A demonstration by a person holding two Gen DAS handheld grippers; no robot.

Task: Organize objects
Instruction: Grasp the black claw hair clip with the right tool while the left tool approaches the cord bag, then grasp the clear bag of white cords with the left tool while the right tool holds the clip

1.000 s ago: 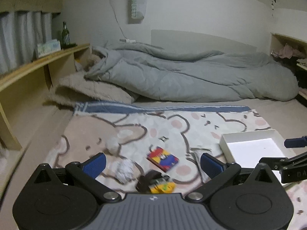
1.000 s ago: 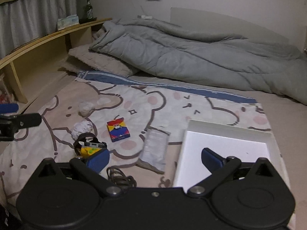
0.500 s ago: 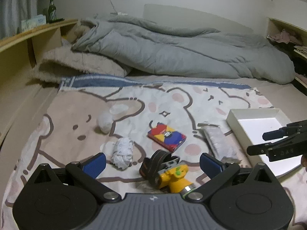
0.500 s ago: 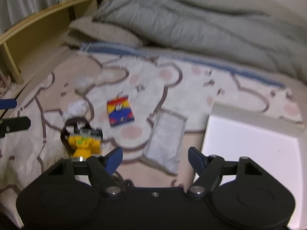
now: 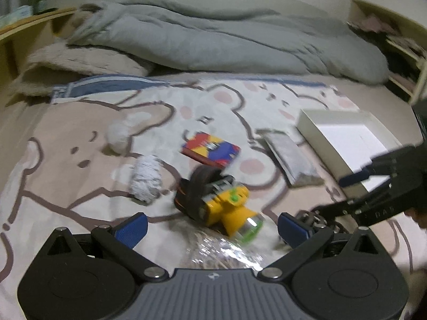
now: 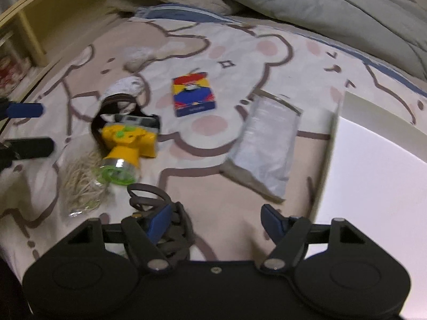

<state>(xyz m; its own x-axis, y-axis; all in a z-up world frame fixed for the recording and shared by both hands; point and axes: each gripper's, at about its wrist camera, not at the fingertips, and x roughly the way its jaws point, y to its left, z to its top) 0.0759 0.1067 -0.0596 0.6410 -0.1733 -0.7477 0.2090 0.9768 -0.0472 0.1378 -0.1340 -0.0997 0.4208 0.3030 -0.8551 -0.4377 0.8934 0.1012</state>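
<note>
A yellow headlamp (image 5: 226, 208) (image 6: 128, 138) with a dark strap lies on the bear-print blanket. My left gripper (image 5: 212, 229) is open, low over the blanket, with the headlamp just ahead of its fingertips and a clear bag of thin sticks (image 5: 218, 253) under it. My right gripper (image 6: 216, 220) is open at part width, nothing between its pads. A dark tangle of cord (image 6: 157, 213) lies by its left finger. A colourful card box (image 6: 193, 97) (image 5: 210, 152) and a silver pouch (image 6: 267, 144) (image 5: 291, 157) lie further out. The white tray (image 6: 347, 98) (image 5: 320, 128) sits at the right.
Two crumpled white wads (image 5: 146, 178) (image 5: 118, 136) lie left of the headlamp. A grey duvet (image 5: 226, 42) is heaped across the back, with a wooden ledge (image 6: 34, 21) on the left. The right gripper (image 5: 373, 186) shows at the right of the left wrist view.
Both grippers have come down toward the blanket and tilted downward, so the objects loom larger. The right gripper's jaws have narrowed from wide open.
</note>
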